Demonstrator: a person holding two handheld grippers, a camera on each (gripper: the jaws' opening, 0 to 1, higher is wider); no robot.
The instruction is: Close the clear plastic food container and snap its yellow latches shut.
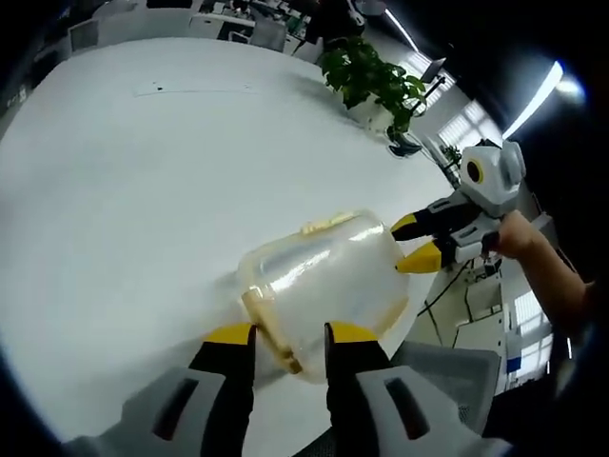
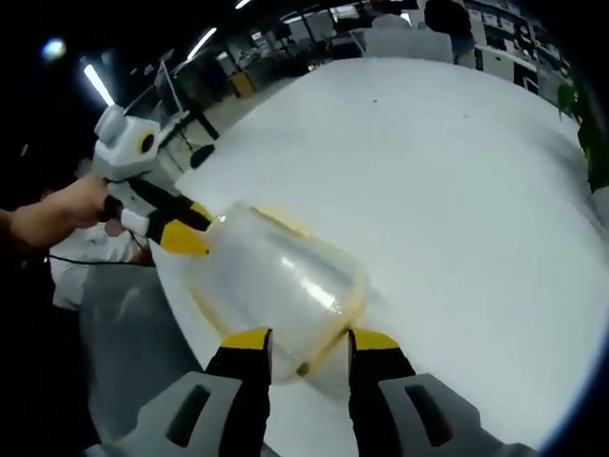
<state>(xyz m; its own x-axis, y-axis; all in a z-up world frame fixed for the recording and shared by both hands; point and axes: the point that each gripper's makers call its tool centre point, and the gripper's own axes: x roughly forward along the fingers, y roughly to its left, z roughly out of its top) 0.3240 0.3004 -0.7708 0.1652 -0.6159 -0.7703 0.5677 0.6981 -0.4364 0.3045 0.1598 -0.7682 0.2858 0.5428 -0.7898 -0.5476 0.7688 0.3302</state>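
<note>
One clear plastic food container [image 1: 324, 281] sat on a big white desk [image 1: 143, 181], close to the near edge. It was see-through and a bit shiny, with round corners and pale yellow latches [image 1: 328, 225] along its rim. Its lid was on top.

There were two tools, one in each hand. Each tool had two grey jaws with yellow tips.

In the left gripper view, the left tool [image 1: 289, 335] was at the near end of the container. Its jaws were apart, one on each side of a yellow latch [image 1: 269, 328], and it was not squeezing anything. The right tool [image 1: 411, 242] came in from the right, held by a hand [image 1: 514, 235]. Its jaws were spread at the far right end of the container.

In the right gripper view, the right tool [image 2: 306, 340] had its jaws wide at the container's [image 2: 281, 286] near end, with the rim between them. The left tool [image 2: 186, 226] touched the far left end.

One green leafy plant [image 1: 373, 81] stood far off on the desk.
</note>
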